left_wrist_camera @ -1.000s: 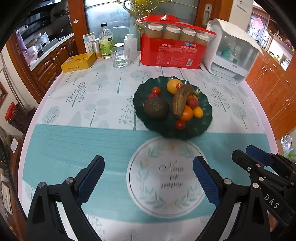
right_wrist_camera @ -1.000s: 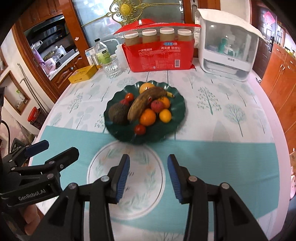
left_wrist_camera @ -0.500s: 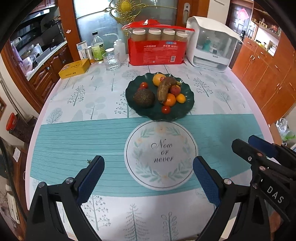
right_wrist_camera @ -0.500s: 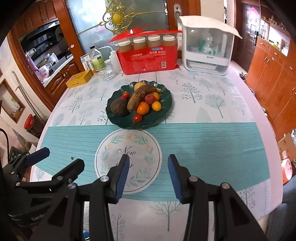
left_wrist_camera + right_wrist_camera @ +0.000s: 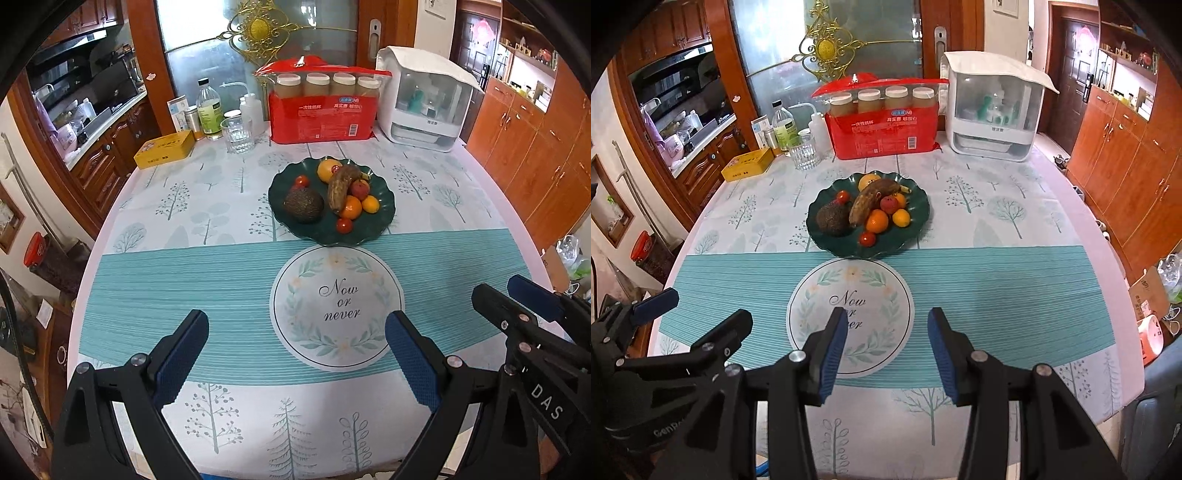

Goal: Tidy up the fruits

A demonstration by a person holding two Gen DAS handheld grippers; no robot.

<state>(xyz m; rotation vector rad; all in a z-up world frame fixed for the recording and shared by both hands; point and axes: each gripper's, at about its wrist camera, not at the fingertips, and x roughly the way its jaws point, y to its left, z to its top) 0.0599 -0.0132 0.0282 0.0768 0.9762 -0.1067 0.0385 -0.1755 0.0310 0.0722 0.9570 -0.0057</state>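
Observation:
A dark green scalloped plate [image 5: 384, 218] [image 5: 919, 221] stands mid-table and holds a brown banana [image 5: 340, 186] [image 5: 868, 203], a dark avocado [image 5: 303, 205] [image 5: 833, 220], oranges [image 5: 350, 207] [image 5: 877, 220], small red tomatoes [image 5: 344, 225] and other small fruit. My left gripper [image 5: 295, 343] is open and empty, low over the near table edge, far from the plate. My right gripper [image 5: 886, 336] is open and empty, also near the front edge. Each gripper shows at the side of the other's view.
At the back stand a red pack of paper cups [image 5: 321, 107], a white appliance [image 5: 424, 99], a glass [image 5: 237, 134], bottles [image 5: 207, 110] and a yellow tin [image 5: 164, 148]. Wooden cabinets [image 5: 535, 147] line the right side; a kitchen counter lies left.
Both grippers have pulled back and up from the plate toward the table's near edge. The plate now looks smaller and farther. Both jaws stay open.

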